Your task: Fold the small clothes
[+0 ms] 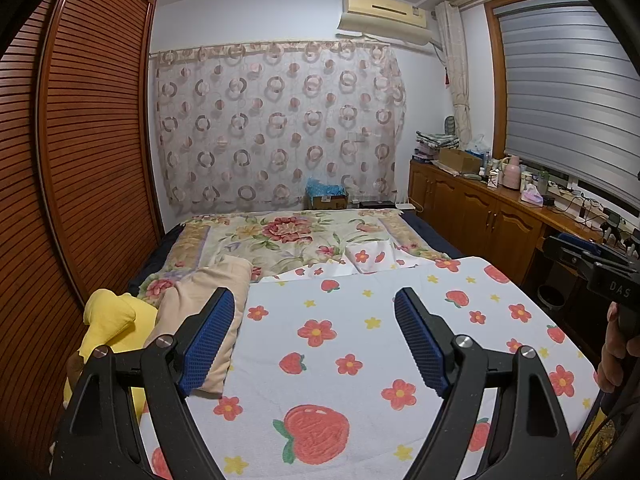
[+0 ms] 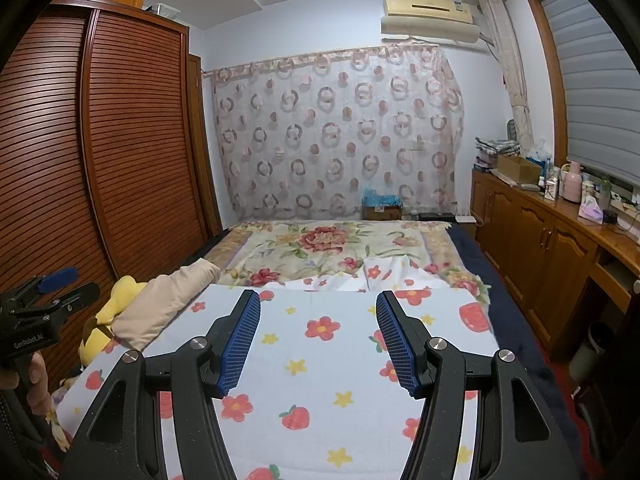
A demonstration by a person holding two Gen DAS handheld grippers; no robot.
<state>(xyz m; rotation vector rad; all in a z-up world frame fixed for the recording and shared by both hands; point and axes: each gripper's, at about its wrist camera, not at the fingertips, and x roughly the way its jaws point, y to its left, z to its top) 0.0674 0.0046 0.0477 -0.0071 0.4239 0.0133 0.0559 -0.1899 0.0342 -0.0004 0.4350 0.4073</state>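
Two marks read — "DAS" on the right gripper (image 1: 612, 280), "GenRobot.AI" on the left gripper (image 2: 32, 320). Both stand apart, empty. Beige garment (image 1: 208, 312) lies left, just beside the left one's finger.

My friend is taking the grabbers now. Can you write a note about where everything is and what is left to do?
Left hand-held gripper: open, empty, above the strawberry sheet.
Right hand-held gripper: open, empty, above the same sheet.
Clothes: a beige garment and a yellow garment lie crumpled at the sheet's left edge, by the wardrobe.
Done: nothing folded that shows here.
Left: probably pull the beige garment onto the sheet, flatten and fold it, then the yellow one.
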